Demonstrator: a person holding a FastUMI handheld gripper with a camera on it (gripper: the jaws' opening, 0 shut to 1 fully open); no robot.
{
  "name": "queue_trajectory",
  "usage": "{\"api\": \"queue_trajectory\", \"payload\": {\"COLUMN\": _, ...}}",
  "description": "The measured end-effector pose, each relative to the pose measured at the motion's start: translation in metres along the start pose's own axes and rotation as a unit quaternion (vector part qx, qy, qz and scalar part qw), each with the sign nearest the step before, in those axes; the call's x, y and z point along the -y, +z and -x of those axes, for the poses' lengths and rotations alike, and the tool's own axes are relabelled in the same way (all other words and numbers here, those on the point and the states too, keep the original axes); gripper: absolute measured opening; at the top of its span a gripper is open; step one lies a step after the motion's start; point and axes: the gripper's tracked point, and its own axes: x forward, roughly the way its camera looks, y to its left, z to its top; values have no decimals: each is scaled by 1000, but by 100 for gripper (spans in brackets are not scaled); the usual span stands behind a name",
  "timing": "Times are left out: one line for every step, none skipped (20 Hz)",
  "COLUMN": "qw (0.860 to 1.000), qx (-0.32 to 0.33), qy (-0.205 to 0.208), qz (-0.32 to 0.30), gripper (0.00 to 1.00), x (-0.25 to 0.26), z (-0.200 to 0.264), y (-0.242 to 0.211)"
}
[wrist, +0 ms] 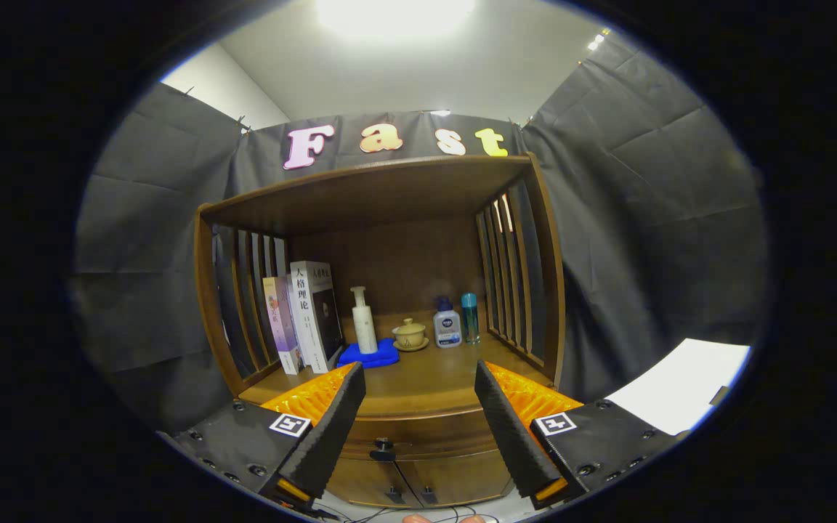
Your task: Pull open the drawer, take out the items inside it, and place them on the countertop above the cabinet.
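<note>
A wooden cabinet with slatted sides stands against the booth's dark cloth, and its countertop carries a row of things under a wooden top shelf. At the left, two books stand upright, leaning against the left slats. Next to them a white pump bottle stands on a blue cloth. Just right of that sits a small lidded tea bowl on its saucer, then a grey bottle with a blue cap, and beside it a slim teal bottle near the right slats. Below the countertop's front edge the drawer is closed, its dark knob facing forward; nothing of its contents can be seen. Under it are two small cabinet doors. The gripper is spread wide and holds nothing, its fingers framing the drawer front, with the knob between them and apart from both.
</note>
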Motion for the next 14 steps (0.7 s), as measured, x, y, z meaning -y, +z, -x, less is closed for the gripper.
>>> {"api": "queue_trajectory", "payload": {"qw": 1000, "qx": 1, "qy": 2, "qz": 3, "gripper": 96, "x": -1, "z": -3, "y": -3}}
{"api": "queue_trajectory", "payload": {"qw": 1000, "qx": 2, "qy": -1, "qz": 8, "gripper": 96, "x": 1, "z": -6, "y": -5}}
{"api": "queue_trajectory", "payload": {"qw": 1000, "qx": 4, "qy": -3, "qz": 13, "gripper": 96, "x": 4, "z": -9, "y": -7}}
{"api": "queue_trajectory", "payload": {"qw": 1000, "qx": 6, "qy": -5, "qz": 16, "gripper": 96, "x": 4, "z": -13, "y": -12}}
{"api": "queue_trajectory", "payload": {"qw": 1000, "qx": 5, "qy": -3, "qz": 16, "gripper": 96, "x": 2, "z": -17, "y": -16}}
{"api": "queue_trajectory", "payload": {"qw": 1000, "qx": 2, "qy": 0, "qz": 13, "gripper": 96, "x": -1, "z": -21, "y": -24}}
{"api": "queue_trajectory", "payload": {"qw": 1000, "qx": 0, "qy": 6, "qz": 11, "gripper": 96, "x": -5, "z": -25, "y": -30}}
{"api": "queue_trajectory", "payload": {"qw": 1000, "qx": -2, "qy": 15, "qz": 12, "gripper": 96, "x": -9, "z": -29, "y": -36}}
{"api": "queue_trajectory", "payload": {"qw": 1000, "qx": -4, "qy": 24, "qz": 14, "gripper": 96, "x": -14, "z": -34, "y": -44}}
{"api": "queue_trajectory", "payload": {"qw": 999, "qx": -8, "qy": 31, "qz": 19, "gripper": 96, "x": -18, "z": -38, "y": -52}}
{"api": "queue_trajectory", "payload": {"qw": 999, "qx": -14, "qy": 32, "qz": 24, "gripper": 96, "x": -20, "z": -44, "y": -63}}
{"api": "queue_trajectory", "payload": {"qw": 999, "qx": -21, "qy": 32, "qz": 30, "gripper": 96, "x": -21, "z": -49, "y": -73}}
{"api": "queue_trajectory", "payload": {"qw": 999, "qx": -28, "qy": 29, "qz": 35, "gripper": 96, "x": -20, "z": -53, "y": -84}}
{"api": "queue_trajectory", "payload": {"qw": 999, "qx": -33, "qy": 24, "qz": 36, "gripper": 97, "x": -18, "z": -57, "y": -94}}
